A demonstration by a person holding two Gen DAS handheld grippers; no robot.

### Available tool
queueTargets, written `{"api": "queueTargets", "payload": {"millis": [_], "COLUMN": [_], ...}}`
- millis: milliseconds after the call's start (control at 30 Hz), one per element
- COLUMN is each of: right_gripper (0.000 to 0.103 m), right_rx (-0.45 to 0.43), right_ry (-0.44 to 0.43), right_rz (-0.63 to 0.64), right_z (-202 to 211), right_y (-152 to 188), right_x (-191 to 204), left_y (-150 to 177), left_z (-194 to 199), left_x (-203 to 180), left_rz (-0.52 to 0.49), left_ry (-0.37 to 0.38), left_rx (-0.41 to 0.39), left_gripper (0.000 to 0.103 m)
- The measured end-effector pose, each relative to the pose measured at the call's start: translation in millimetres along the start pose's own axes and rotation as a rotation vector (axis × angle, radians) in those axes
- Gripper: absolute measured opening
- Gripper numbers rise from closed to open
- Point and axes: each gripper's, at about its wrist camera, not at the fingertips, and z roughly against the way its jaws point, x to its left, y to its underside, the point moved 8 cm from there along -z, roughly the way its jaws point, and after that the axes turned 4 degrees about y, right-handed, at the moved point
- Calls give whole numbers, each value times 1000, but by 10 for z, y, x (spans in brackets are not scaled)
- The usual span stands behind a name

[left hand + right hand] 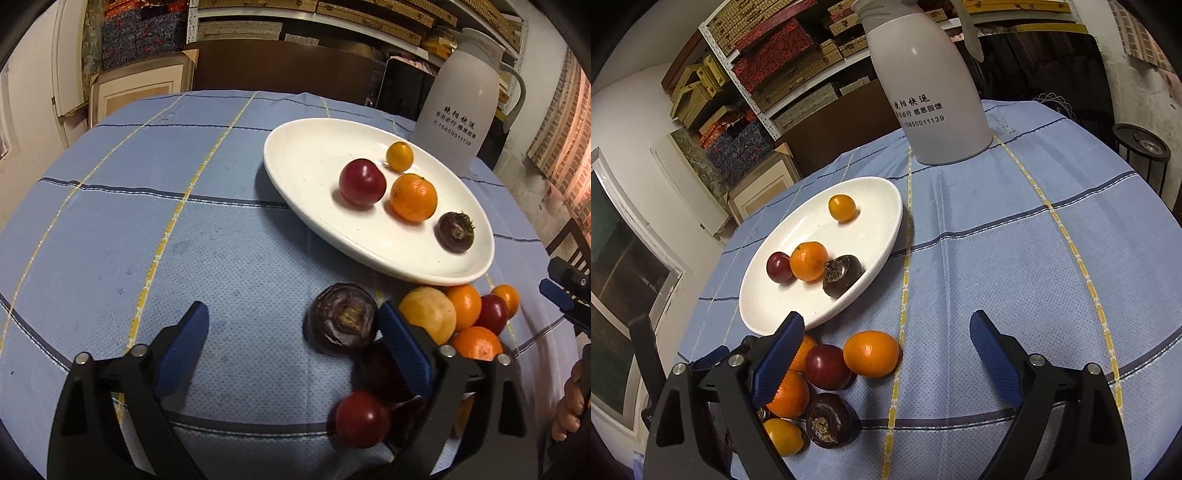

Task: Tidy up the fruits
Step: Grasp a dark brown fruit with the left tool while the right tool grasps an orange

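Item 1. White plate [295,162], oval, on blue checked tablecloth [147,221], ahead and to the right in the left wrist view. Contents, four pieces: small yellow-orange fruit [399,156] nearest the far rim; red plum [362,182]; mandarin [413,197] just beside the plum; dark water chestnut [456,232] toward the near right rim.

Item 2. Loose heap on the cloth, just below the plate's near rim. Seen from the left wrist: large dark chestnut [341,319]; pale yellow fruit [427,314]; two orange fruits and a red plum behind it; further orange fruit [477,343]; second red plum [362,419] close to the camera. Seen from the right wrist: orange fruit [871,354], red plum [827,367], dark chestnut [833,420], more orange pieces partly hidden behind the left-hand finger.

Item 3. Left gripper [291,343]: jaws spread wide, nothing clasped. Large dark chestnut between the fingers, close against the right-hand one; actual contact not clear. Bare cloth otherwise.

Item 4. Right gripper [886,343]: jaws spread wide, empty. Orange fruit and plum in the gap toward the left-hand finger, no pad pressing on either.

Item 5. White thermos jug [931,92], printed lettering, upright at the far side of the table, just beyond the plate.

Item 6. Background: shelves [783,59] of patterned boxes.
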Motion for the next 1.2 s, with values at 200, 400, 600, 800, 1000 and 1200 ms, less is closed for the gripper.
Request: {"api": "queueTargets", "payload": {"millis": [200, 400, 600, 800, 1000, 1200], "right_gripper": [92, 92, 92, 92, 92, 81], "right_rx": [-2, -6, -1, 4, 28, 84], "right_ry": [-1, -12, 2, 10, 12, 15], "right_rz": [-6, -2, 58, 70, 86, 129], "right_z": [2, 18, 5, -10, -53, -110], "right_y": [-1, 3, 52, 68, 104, 210], "right_x": [1, 15, 107, 114, 122, 180], "left_y": [22, 60, 55, 56, 67, 92], "left_z": [154, 298, 186, 2, 5, 52], "left_x": [218, 288, 59, 34, 64, 142], "left_rz": [1, 7, -102, -52, -44, -15], "left_ry": [-93, -106, -101, -7, -13, -20], "left_rx": [-25, -65, -44, 17, 17, 11], "left_gripper": [93, 89, 75, 62, 42, 42]}}
